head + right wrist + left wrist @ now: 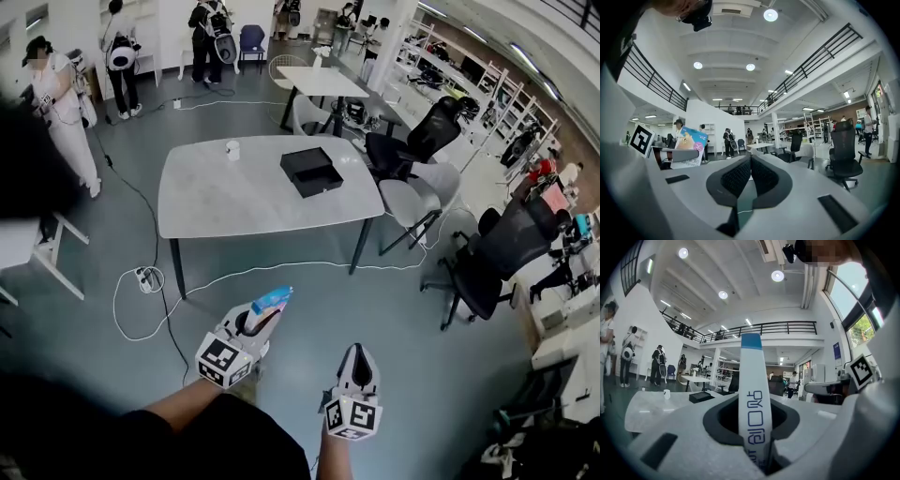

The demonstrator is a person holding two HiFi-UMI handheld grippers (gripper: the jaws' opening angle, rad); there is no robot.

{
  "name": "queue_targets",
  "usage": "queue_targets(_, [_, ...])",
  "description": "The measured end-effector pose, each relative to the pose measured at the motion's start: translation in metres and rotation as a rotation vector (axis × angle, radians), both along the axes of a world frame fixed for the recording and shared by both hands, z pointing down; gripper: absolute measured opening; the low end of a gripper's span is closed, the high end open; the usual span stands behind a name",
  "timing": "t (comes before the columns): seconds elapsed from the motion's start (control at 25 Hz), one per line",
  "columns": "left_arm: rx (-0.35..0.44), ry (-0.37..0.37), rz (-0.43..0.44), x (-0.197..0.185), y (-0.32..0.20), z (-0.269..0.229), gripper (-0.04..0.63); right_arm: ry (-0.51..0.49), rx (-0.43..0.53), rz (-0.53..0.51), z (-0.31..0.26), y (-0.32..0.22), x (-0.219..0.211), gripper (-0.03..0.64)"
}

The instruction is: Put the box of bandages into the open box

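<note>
The box of bandages (pixel 273 301), a thin blue-and-white carton, stands upright and edge-on between the jaws of the left gripper (pixel 264 317). In the left gripper view the pads are clamped on its lower part while its blue top end sticks up well clear of them (pixel 752 394). From the right gripper view the same carton shows off to the side with its printed face turned this way (pixel 689 145). The right gripper (pixel 357 354) hangs just beside the left one, lower in the head view, with its jaws together and nothing between them (pixel 751 165). Both grippers are over the bare floor (pixel 394 309), well apart from the pale surface (pixel 216 202) ahead. The open box (pixel 312 172), black and in two parts lying against each other, rests on that surface near its far right corner. Which part is the tray and which the lid cannot be told from here. A white cup (pixel 232 150) stands apart from it near the far edge. So the pickup looks done and the carton secured, but the task is early. What is left, in my judgement, is to carry it across to the surface, bring it over the open box, lower it inside and let go.
</note>
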State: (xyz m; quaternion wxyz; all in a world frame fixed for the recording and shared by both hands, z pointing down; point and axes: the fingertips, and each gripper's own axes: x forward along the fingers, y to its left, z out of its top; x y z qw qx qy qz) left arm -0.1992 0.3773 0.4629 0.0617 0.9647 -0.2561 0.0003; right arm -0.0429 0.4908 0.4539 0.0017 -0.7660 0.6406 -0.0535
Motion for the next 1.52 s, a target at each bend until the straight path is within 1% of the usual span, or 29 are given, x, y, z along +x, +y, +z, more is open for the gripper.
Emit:
queue_targets(0.28, [-0.02,0.007,0.029,0.044,-0.092,0.008,0.087,-0.004,-0.037,0.026,0.007,-0.09,0.04,0.011])
queue_targets(0.48, [-0.069,-0.009,0.078,0.08,-0.164,0.009,0.087,-0.024,-0.064,0.029,0.003,-0.173,0.066,0.011])
queue_targets(0.6, [-0.107,-0.005,0.1,0.098,-0.202,0.014,0.087,-0.022,-0.076,0.045,-0.002,-0.223,0.084,0.011])
queue_targets(0.72, [-0.136,-0.002,0.136,0.112,-0.239,0.019,0.087,-0.021,-0.088,0.047,-0.005,-0.268,0.091,0.011])
queue_targets(0.8, [-0.138,0.0,0.154,0.12,-0.261,0.021,0.087,-0.015,-0.099,0.037,-0.005,-0.291,0.094,0.011])
queue_targets(0.96, [-0.113,0.009,0.171,0.134,-0.308,0.018,0.087,0.003,-0.103,0.065,0.001,-0.33,0.107,0.011])
queue_targets(1.08, [-0.122,0.011,0.167,0.138,-0.335,0.02,0.087,0.001,-0.125,0.064,0.011,-0.35,0.108,0.011])
queue_targets(1.24, [-0.132,0.004,0.148,0.14,-0.357,0.025,0.087,-0.007,-0.132,0.034,0.017,-0.369,0.108,0.011])
queue_targets(1.52, [-0.163,0.005,0.125,0.147,-0.383,0.035,0.087,-0.019,-0.128,0.028,0.03,-0.412,0.12,0.011])
